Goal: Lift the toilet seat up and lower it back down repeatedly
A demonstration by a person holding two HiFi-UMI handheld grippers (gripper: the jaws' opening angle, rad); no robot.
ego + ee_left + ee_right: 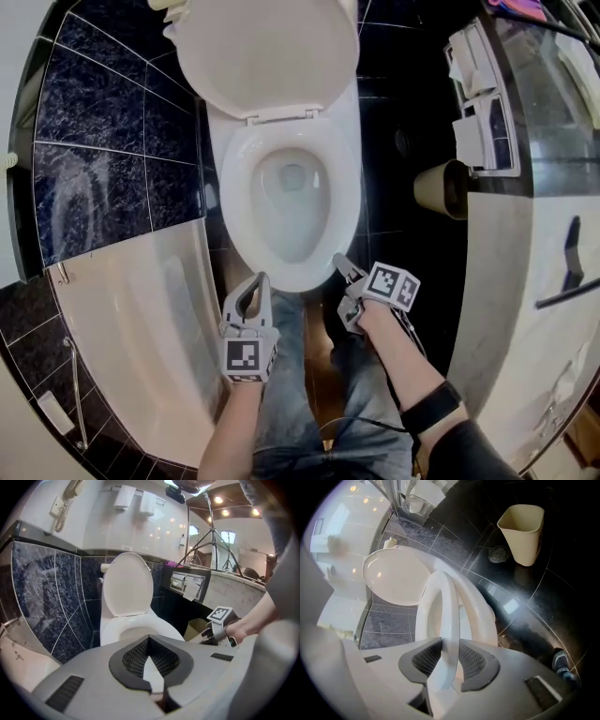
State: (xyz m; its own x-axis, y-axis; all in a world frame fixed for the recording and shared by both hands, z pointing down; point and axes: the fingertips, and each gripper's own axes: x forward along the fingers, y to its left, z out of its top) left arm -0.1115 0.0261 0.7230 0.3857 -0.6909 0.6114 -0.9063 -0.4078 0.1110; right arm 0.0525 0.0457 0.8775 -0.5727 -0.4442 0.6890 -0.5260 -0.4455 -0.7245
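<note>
right gripper [450,641]: jaws pinching toilet seat [449,603] front rim | left gripper [149,638]: jaws together, empty | risk: glossy rim slips out, seat slams onto bowl [291,225]

Scanning for print: nothing legible, no words, brands or numbers. The white marker cube [245,357] on the left gripper [262,277] shows only a black square pattern, and so does the matching cube [392,285] on the right gripper [338,259].
</note>
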